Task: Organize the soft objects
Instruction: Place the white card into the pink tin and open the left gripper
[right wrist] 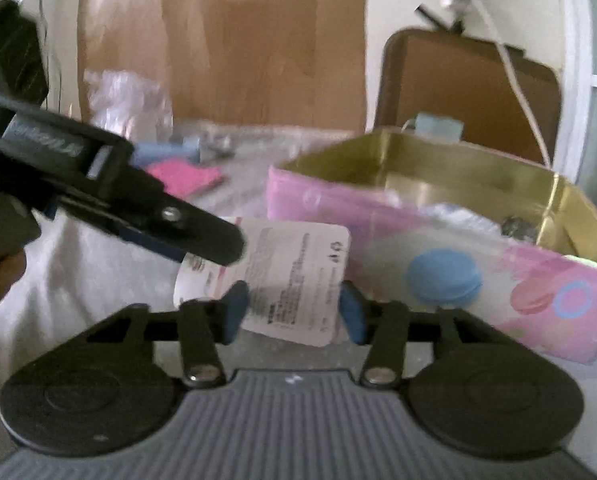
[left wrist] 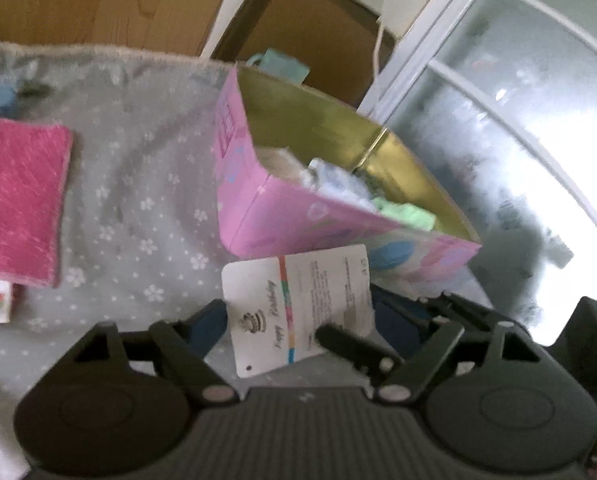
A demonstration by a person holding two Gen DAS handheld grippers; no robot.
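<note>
A white printed card tag point(left wrist: 294, 308) sits between us and the pink cardboard box with a gold lining point(left wrist: 258, 208), on a grey cloth with white flowers point(left wrist: 138, 200). We see soft pieces, pale blue and green, lying inside the box from the left wrist view only. That view also shows a pink fluffy towel point(left wrist: 18, 200) lying flat, well apart to the left. Our left gripper point(left wrist: 298, 320) stands wide around the tag. From the right wrist view, our right gripper point(right wrist: 294, 312) is partly open, blue pads point(right wrist: 234, 308) flanking the tag point(right wrist: 290, 280); whether they touch is blurred.
</note>
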